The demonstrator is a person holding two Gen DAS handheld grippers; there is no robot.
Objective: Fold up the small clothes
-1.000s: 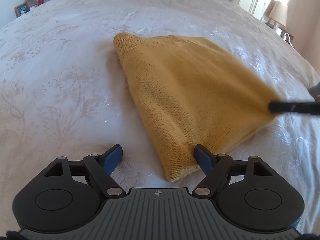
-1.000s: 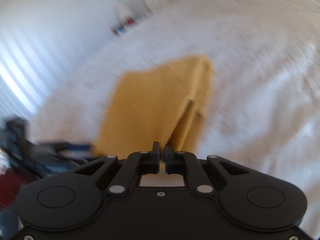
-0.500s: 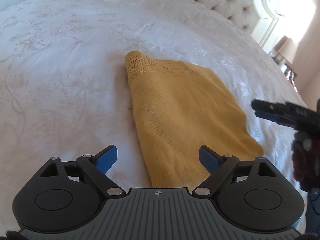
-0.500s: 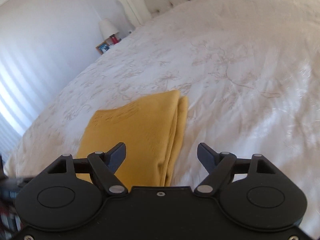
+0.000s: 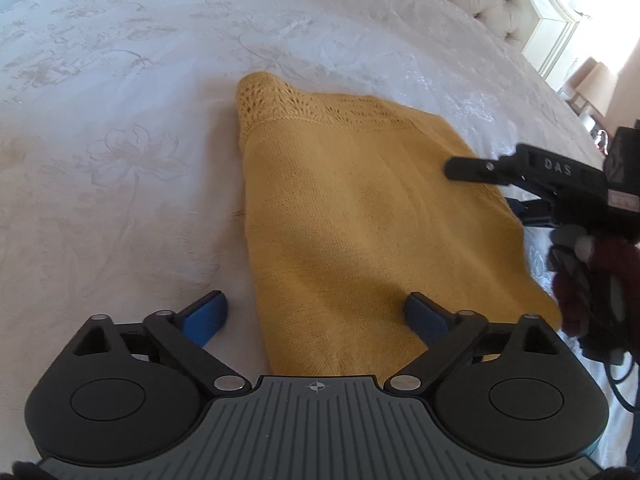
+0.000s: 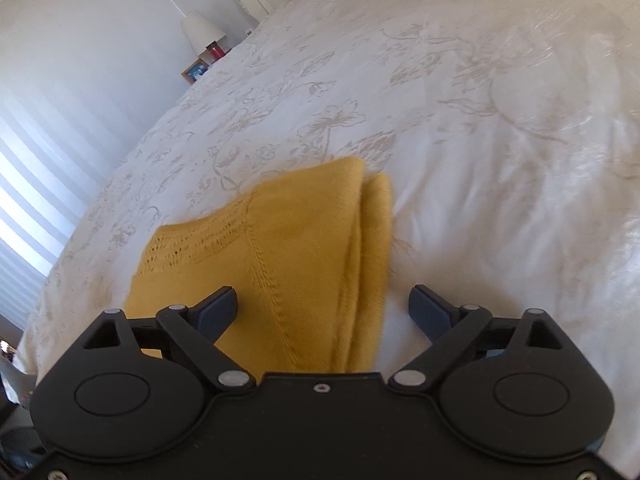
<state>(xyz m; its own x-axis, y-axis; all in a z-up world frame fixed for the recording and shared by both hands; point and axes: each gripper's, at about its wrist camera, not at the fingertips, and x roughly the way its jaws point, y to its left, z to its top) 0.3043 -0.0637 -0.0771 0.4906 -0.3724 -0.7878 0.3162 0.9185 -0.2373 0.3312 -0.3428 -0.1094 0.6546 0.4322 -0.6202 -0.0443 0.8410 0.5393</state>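
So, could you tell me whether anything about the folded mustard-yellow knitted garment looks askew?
Slightly: the mustard-yellow knitted garment has a lower layer poking out past the top layer along one folded edge, so the edges are not flush.

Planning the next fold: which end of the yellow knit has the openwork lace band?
The far end of the yellow knit, away from the left gripper; its lace band shows holes, while the near end is plain knit.

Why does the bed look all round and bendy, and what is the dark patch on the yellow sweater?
Left wrist view: the fisheye lens bends the bed into a dome; the dark patch on the yellow sweater looks like a shadow, probably from the grippers above; sun glares at the window top right. Right wrist view: same bending; the sweater's edge and bedspread look slightly blurred.
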